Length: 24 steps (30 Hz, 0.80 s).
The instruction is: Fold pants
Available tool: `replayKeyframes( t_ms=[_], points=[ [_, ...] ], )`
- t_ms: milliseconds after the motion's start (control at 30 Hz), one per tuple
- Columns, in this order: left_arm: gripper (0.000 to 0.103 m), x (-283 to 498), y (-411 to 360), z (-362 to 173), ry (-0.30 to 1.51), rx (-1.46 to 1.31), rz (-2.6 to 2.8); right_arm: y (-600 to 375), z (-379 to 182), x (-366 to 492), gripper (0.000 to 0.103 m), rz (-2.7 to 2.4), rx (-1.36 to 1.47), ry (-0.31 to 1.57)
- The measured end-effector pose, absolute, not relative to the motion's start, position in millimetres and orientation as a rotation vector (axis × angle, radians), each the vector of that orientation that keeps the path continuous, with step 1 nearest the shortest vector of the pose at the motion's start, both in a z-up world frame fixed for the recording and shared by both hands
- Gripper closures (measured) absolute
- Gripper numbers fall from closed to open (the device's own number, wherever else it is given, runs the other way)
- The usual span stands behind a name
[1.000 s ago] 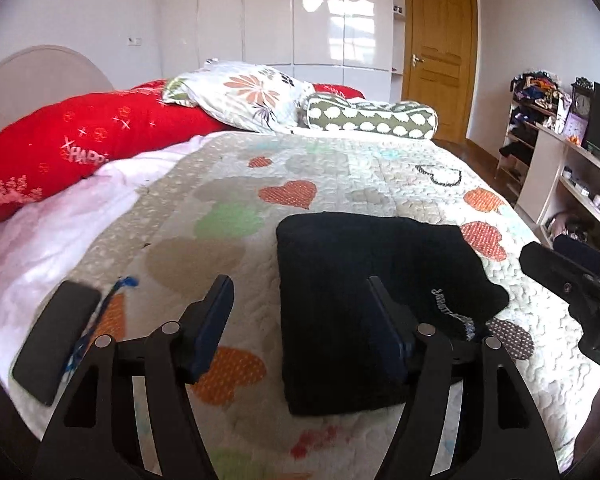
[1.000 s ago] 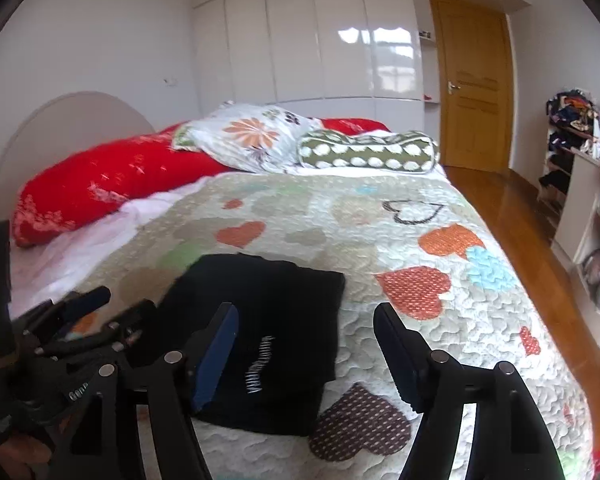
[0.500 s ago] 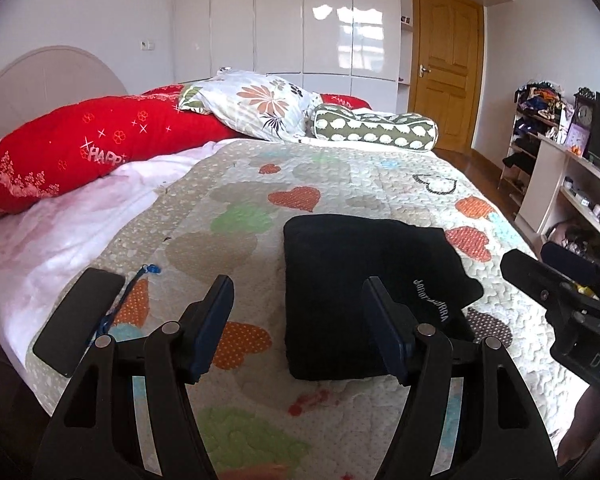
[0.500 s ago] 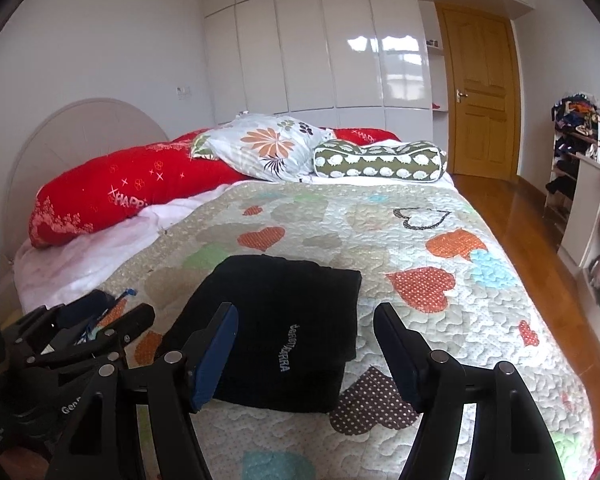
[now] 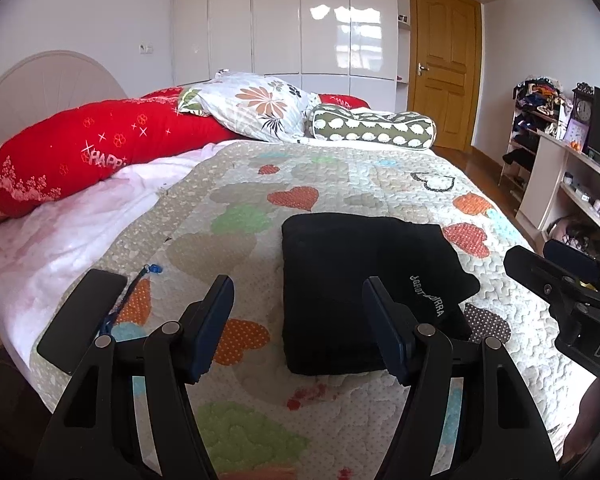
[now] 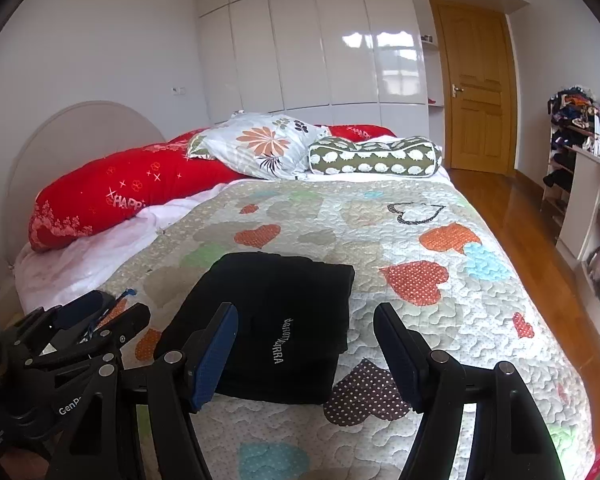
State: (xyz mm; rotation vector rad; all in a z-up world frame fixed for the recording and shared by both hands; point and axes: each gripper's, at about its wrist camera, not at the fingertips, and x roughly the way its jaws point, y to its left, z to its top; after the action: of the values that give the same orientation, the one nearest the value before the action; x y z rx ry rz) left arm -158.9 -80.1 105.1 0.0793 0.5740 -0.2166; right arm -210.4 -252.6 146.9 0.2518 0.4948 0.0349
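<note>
The black pants [image 5: 352, 280] lie folded into a compact rectangle on the heart-patterned quilt [image 5: 300, 184], white lettering showing near the front. They also show in the right wrist view [image 6: 276, 320]. My left gripper [image 5: 298, 332] is open and empty, held above the quilt just in front of the pants. My right gripper [image 6: 304, 356] is open and empty, above the pants' near edge. The right gripper's body shows at the left wrist view's right edge [image 5: 560, 292]; the left gripper's body shows at the right wrist view's lower left [image 6: 72, 344].
A black phone [image 5: 80, 320] with a blue cord lies at the quilt's near left edge. Red bolster [image 5: 100, 148], floral pillow [image 5: 256, 108] and green pillow [image 5: 372, 128] sit at the head. A desk and shelves [image 5: 568, 168] stand right; wooden floor [image 6: 520, 220] beside the bed.
Both grippers have drawn back and up from the pants, so more of the bed shows. The pants stay folded in place. Both grippers stay open.
</note>
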Motion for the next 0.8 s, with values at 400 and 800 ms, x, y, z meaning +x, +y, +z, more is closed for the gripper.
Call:
replayKeyframes(
  t_ms=[400,800],
  points=[
    [0.036,-161.5,-83.2,100.0,0.591,0.074,-0.223,-256.1,144.9,-212.3,0.035,0.041,0.256,0.507],
    [0.036,-159.2,-80.3,99.9,0.601,0.055,-0.237,-257.3,145.0,-213.3,0.035,0.04,0.257,0.509]
  ],
)
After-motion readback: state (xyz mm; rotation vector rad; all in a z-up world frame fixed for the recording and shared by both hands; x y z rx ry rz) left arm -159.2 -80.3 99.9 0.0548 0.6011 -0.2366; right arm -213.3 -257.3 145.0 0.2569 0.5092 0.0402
